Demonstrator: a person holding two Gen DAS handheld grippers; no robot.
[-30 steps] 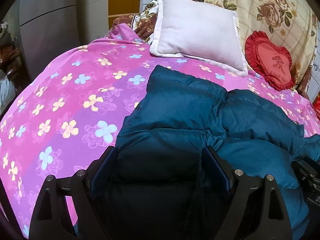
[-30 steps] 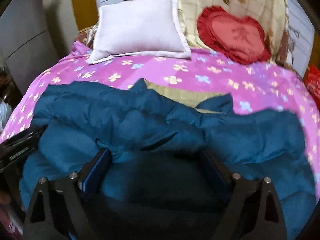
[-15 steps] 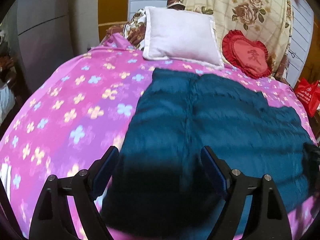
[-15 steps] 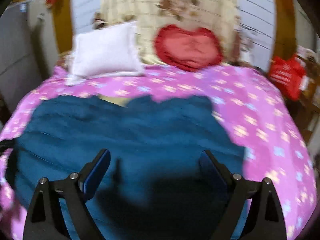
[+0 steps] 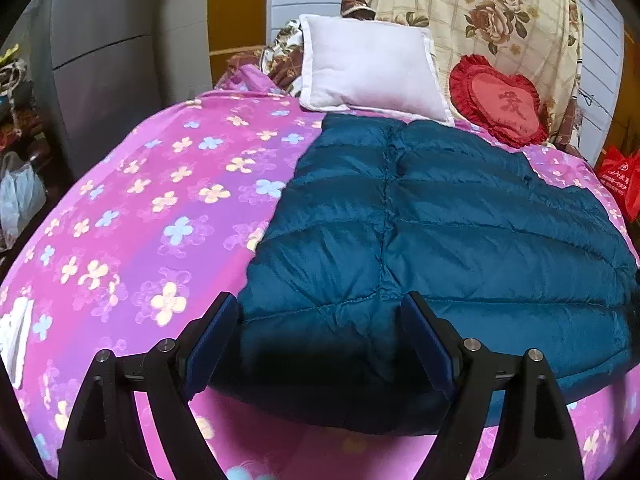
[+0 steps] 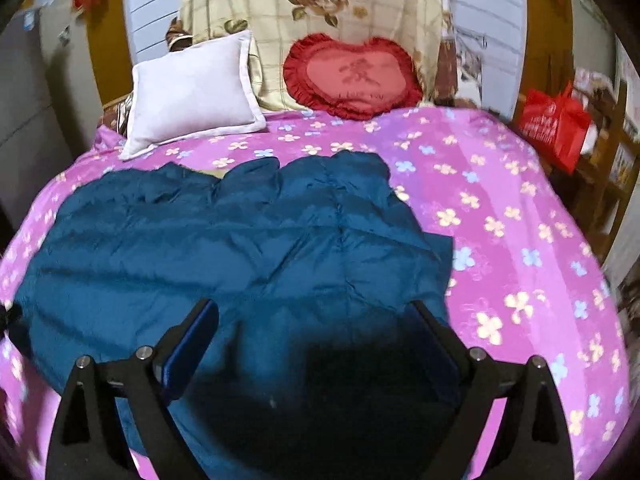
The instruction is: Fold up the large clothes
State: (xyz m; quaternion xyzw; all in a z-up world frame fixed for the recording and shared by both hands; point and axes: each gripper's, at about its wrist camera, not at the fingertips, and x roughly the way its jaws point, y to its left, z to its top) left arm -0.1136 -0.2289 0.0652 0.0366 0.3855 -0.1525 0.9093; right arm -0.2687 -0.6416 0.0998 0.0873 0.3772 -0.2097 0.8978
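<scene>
jacket [image 5: 460, 216] lay flat on bed [image 5: 152, 208], long axis running from near hem to pillow end. left gripper [image 5: 320, 344] and right gripper [image 6: 316, 348] both wide open, holding nothing, hem directly ahead under fingers; neither hand nearer.

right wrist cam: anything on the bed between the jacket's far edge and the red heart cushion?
Nothing lies there. In the right wrist view only bare flowered bedspread runs from the blue jacket to the red heart cushion.
</scene>
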